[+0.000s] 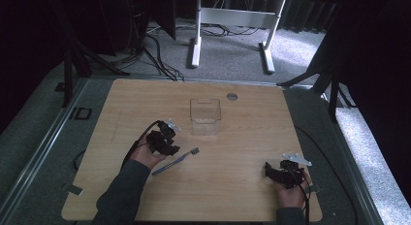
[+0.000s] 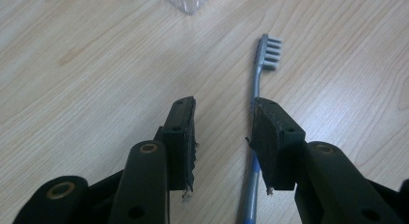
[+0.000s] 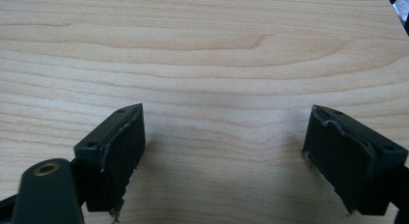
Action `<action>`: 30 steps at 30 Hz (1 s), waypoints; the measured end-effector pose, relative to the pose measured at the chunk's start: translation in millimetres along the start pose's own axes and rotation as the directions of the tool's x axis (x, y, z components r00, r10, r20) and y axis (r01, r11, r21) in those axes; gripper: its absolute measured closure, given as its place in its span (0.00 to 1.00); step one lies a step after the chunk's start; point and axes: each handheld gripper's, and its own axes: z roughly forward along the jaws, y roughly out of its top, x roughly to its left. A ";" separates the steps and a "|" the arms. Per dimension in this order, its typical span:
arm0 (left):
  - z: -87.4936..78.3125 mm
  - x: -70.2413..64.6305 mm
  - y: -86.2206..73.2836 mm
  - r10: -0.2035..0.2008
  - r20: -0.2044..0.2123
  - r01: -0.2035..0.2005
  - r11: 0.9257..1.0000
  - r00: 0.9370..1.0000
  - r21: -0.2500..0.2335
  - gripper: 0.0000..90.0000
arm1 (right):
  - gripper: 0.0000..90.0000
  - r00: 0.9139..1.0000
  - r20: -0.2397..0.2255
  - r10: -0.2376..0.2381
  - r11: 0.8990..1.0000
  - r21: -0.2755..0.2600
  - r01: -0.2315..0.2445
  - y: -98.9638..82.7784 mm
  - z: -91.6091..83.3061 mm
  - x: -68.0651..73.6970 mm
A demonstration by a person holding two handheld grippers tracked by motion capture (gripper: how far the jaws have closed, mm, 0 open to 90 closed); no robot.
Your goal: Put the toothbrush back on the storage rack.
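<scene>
A grey-blue toothbrush (image 1: 177, 160) lies flat on the wooden table (image 1: 232, 152), bristle head toward the far right. My left gripper (image 1: 167, 143) hovers just over its handle with the jaws open. In the left gripper view the toothbrush (image 2: 259, 74) runs under the right-hand pad (image 2: 270, 132), and bare wood lies in the gap at the left gripper (image 2: 224, 105). A clear plastic box (image 1: 205, 116) stands upright just beyond. My right gripper (image 1: 274, 170) rests near the table's front right, jaws wide open over bare wood, as the right gripper (image 3: 226, 113) view shows.
The clear box's corner (image 2: 188, 2) shows at the top of the left gripper view. A round grommet (image 1: 232, 96) sits in the table's far edge. Beyond the table stand white desk legs (image 1: 196, 45) and cables on grey carpet.
</scene>
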 end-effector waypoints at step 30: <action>22.0 -11.7 7.5 0.061 0.035 -0.066 0.983 0.998 0.171 0.68 | 0.16 1.000 -0.003 -0.001 1.000 0.000 0.001 0.0 0.0 0.2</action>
